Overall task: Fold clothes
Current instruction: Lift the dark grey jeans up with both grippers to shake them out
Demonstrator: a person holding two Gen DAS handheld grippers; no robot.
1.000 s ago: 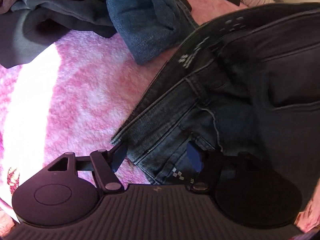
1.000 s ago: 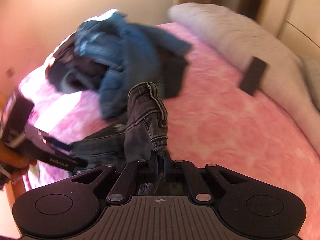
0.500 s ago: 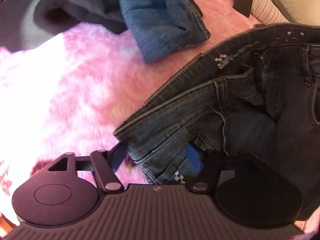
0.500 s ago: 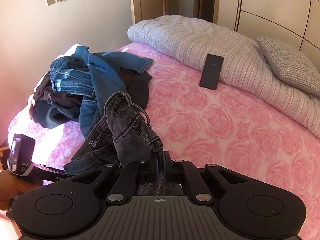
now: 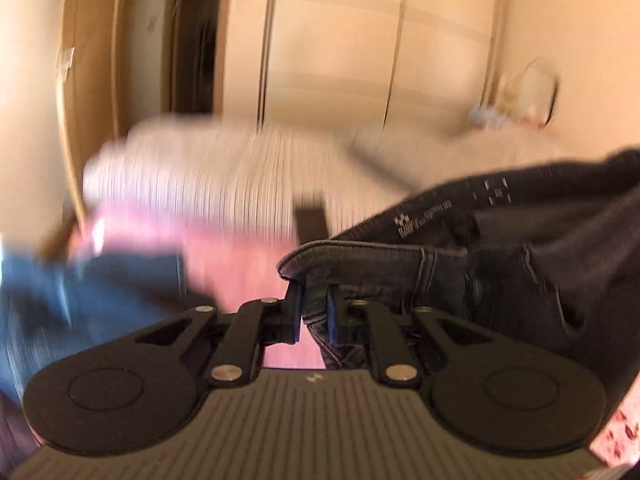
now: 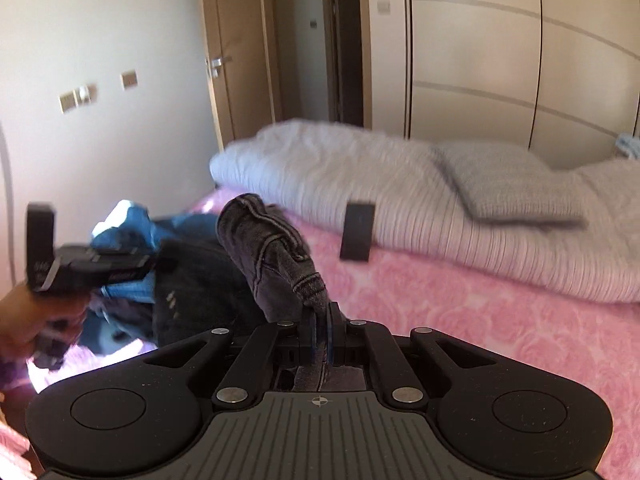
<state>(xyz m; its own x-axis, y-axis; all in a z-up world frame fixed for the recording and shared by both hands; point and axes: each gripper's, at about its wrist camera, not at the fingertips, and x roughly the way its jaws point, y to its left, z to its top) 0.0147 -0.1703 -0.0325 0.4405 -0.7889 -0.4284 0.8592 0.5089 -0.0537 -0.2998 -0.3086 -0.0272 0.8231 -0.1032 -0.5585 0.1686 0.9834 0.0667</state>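
Dark grey jeans point(image 5: 500, 276) hang lifted off the pink bed. My left gripper point(image 5: 314, 312) is shut on their waistband edge, the cloth pinched between the blue pads. My right gripper point(image 6: 319, 330) is shut on another bunched part of the same jeans point(image 6: 276, 264), which rises in a hump above the fingers. In the right wrist view the left gripper point(image 6: 84, 266) shows at the far left, held by a hand point(image 6: 32, 320). The rest of the jeans droops between the two grippers.
A pile of blue denim and dark clothes point(image 6: 132, 240) lies at the bed's left end. A striped white duvet point(image 6: 400, 200) and grey pillow point(image 6: 504, 184) lie behind; a black phone point(image 6: 357, 232) leans on the duvet. Pink rose bedspread point(image 6: 480, 320) spreads right. Wardrobe and door stand beyond.
My left gripper went from open around the waistband to shut on it and swung upward. Both grippers rose, lifting the jeans off the bed; both views now face the room.
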